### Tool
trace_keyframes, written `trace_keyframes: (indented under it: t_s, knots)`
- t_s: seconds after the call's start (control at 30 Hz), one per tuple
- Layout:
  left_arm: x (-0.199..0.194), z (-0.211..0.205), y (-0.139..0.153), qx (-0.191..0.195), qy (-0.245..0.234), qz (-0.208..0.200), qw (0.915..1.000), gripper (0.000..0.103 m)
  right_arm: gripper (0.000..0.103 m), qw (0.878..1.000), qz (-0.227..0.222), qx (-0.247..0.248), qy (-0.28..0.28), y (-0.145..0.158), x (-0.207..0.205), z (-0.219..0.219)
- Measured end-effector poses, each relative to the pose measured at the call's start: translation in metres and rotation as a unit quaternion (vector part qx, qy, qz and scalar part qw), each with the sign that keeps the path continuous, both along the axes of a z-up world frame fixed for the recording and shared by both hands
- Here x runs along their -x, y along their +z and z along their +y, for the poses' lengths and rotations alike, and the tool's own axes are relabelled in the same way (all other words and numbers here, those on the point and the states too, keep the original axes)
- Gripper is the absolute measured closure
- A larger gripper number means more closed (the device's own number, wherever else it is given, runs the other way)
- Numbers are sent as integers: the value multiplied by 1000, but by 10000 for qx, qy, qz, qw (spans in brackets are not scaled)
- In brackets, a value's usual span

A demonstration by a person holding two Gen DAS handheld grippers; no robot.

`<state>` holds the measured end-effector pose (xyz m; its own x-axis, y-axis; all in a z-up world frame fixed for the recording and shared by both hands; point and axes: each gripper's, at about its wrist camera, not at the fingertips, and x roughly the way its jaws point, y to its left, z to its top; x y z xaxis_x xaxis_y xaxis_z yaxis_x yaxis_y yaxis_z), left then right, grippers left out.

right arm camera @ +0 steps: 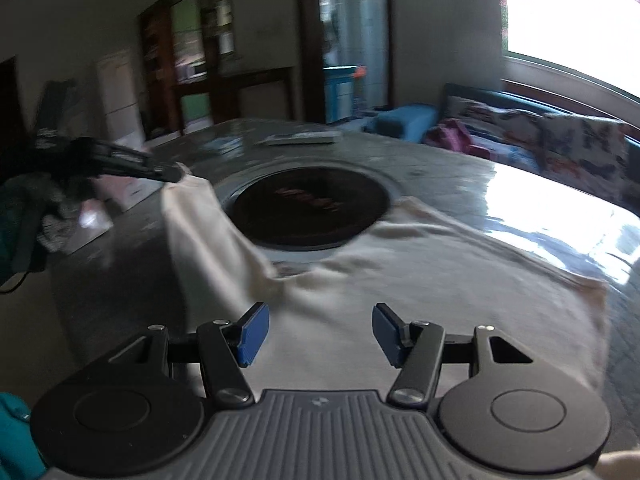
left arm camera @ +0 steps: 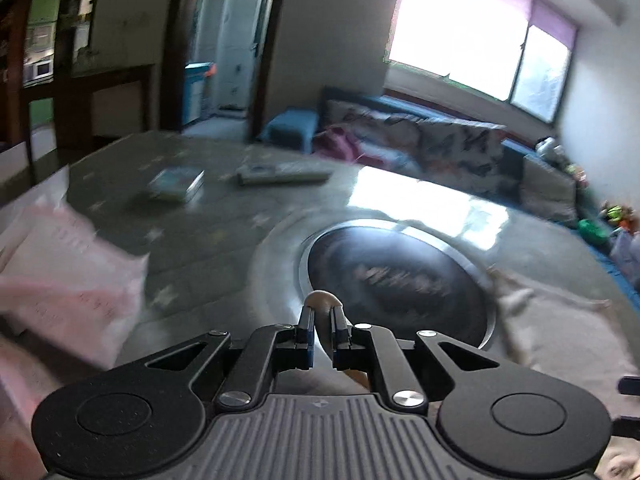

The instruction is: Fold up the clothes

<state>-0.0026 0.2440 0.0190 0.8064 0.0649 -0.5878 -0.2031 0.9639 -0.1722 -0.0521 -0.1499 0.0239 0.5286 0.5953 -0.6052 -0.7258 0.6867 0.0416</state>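
Observation:
A cream garment (right arm camera: 400, 280) lies spread on the round grey table (right arm camera: 460, 176), partly over the table's dark round inset (right arm camera: 308, 204). In the left wrist view my left gripper (left arm camera: 322, 316) is shut on a bunched fold of that garment, which pokes up between the pads. The right wrist view shows the same left gripper (right arm camera: 172, 176) holding the garment's far left corner lifted off the table, with the cloth hanging down in a taut strip. My right gripper (right arm camera: 320, 332) hovers open over the near part of the garment, with nothing between its blue pads (right arm camera: 252, 336).
A pink folded cloth (left arm camera: 68, 280) lies at the table's left edge. Two flat boxes (left arm camera: 176, 186) (left arm camera: 284, 174) rest on the far side. A sofa with patterned cushions (left arm camera: 440, 144) stands beyond the table under a bright window. A teal sleeve (right arm camera: 16, 216) shows at left.

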Motion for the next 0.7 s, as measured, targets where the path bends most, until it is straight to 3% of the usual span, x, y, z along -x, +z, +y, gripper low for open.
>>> trace_keyframes:
  t_s: [0.17, 0.3, 0.4, 0.5, 0.57, 0.6, 0.7]
  knots:
    - [2, 2, -13, -101, 162, 228, 9996, 89, 54, 9967, -29, 316, 746, -9, 20, 39]
    - [2, -7, -17, -178, -23, 282, 9994, 73, 58, 9922, -23, 603, 1091, -22, 31, 62]
    - [-2, -9, -25, -220, -64, 395, 9990, 71, 68, 9896, -21, 778, 1209, -30, 36, 71]
    - [-8, -12, -34, -314, -86, 473, 9984, 73, 78, 9888, -13, 876, 1212, -34, 38, 74]
    - [-11, -13, -35, -473, -78, 452, 9978, 84, 94, 9893, -9, 879, 1166, -34, 38, 74]
    - [-12, -14, -36, -546, -61, 451, 9975, 94, 96, 9897, 22, 862, 1145, -34, 37, 72]
    - [-16, -11, -34, -707, 63, 434, 9965, 101, 99, 9903, 244, 735, 1152, -32, 31, 65]
